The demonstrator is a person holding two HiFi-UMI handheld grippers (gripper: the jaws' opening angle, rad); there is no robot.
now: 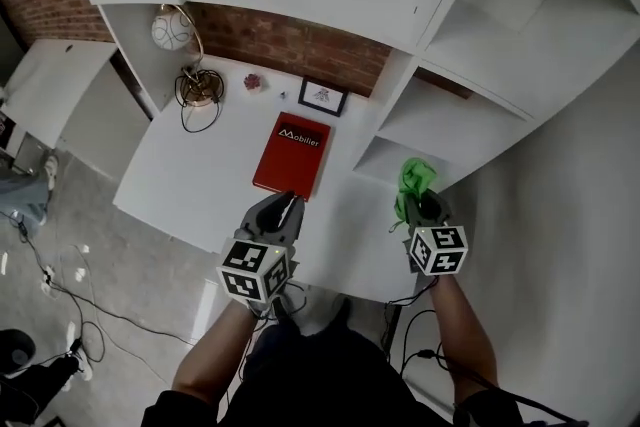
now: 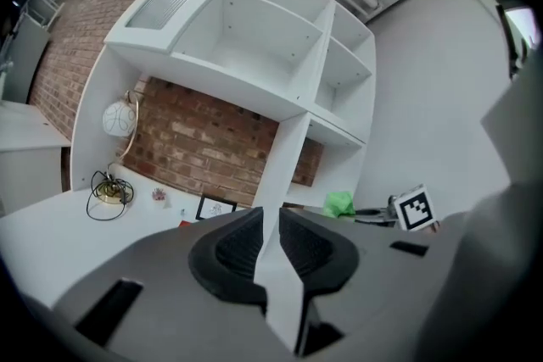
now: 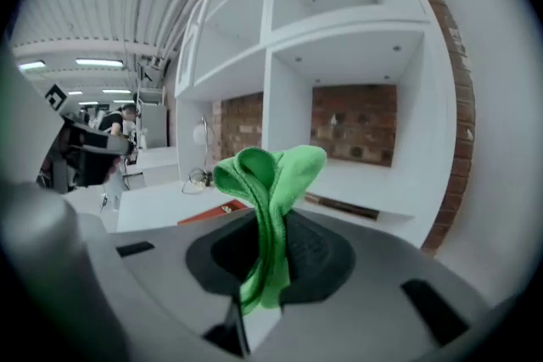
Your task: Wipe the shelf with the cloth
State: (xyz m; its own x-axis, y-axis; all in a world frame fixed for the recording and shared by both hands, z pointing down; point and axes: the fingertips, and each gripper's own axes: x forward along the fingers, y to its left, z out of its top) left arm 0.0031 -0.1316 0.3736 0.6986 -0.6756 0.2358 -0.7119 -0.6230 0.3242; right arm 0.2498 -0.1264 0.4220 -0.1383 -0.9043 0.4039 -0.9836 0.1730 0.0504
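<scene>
A green cloth is bunched in my right gripper, which is shut on it; in the right gripper view the cloth stands up between the jaws of the right gripper. This gripper hovers just in front of the lowest compartment of the white shelf unit, whose board lies ahead. My left gripper is over the desk's near part, by the red book's near edge, jaws together and holding nothing. From the left gripper the cloth shows at the right.
A red book lies on the white desk. Behind it are a small framed picture, a globe lamp and its base with a coiled cable. Cables trail on the floor at left.
</scene>
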